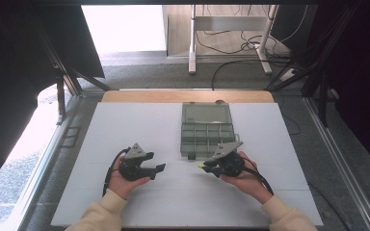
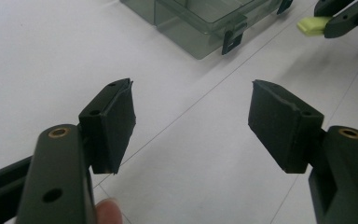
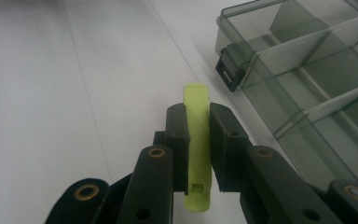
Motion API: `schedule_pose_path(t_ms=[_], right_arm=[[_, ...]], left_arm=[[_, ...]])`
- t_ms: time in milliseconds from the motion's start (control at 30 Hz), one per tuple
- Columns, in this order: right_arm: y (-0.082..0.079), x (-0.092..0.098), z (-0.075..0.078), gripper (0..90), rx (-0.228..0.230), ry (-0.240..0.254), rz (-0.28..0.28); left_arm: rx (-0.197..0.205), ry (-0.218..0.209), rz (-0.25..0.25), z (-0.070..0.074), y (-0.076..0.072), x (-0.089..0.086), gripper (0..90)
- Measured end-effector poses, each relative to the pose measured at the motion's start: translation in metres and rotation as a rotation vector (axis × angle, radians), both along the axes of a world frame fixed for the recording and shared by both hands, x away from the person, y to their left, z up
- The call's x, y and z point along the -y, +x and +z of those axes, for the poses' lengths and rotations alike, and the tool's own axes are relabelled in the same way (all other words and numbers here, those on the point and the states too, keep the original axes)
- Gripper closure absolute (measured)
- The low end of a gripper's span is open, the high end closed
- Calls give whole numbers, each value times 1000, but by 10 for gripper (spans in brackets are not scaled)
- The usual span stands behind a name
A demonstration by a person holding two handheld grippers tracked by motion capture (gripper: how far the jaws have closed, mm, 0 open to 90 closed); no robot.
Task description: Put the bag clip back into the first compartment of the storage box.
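High view puts my right gripper [image 1: 206,167] just off the near edge of the compartment box [image 1: 207,129], its jaws clamped flat on a yellow-green clip [image 1: 201,166], with the box at its 1 o'clock. My left gripper [image 1: 160,168] sits well apart at 9 o'clock from the right one, jaws spread wide with nothing between them, over bare white board [image 1: 139,120]. That board leaves broad free room toward 9 and 6 o'clock; the box's near edge with its dark latch [image 3: 227,70] is the only thing crowding me. In the right gripper view the clip [image 3: 198,154] is smooth, matte plastic, a narrow strip with a rounded tip and a small square notch near its base. The box is smoky, translucent plastic with thin dividers and straight, sharp rims. I can read no lettering anywhere.
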State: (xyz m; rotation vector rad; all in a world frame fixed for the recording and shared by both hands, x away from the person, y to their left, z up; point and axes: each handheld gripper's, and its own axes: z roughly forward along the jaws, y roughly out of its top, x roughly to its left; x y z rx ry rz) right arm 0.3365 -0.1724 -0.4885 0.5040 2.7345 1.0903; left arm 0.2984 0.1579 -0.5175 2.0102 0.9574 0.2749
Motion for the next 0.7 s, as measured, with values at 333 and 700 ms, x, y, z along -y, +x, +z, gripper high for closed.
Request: schedule_pose_path(t_ms=[333, 700], right_arm=[[5, -6, 13, 783, 33, 42, -86], [21, -15, 18, 783, 34, 67, -177]], left_arm=[[0, 0, 0, 0, 0, 0, 320], [3, 1, -3, 0, 0, 0, 320]])
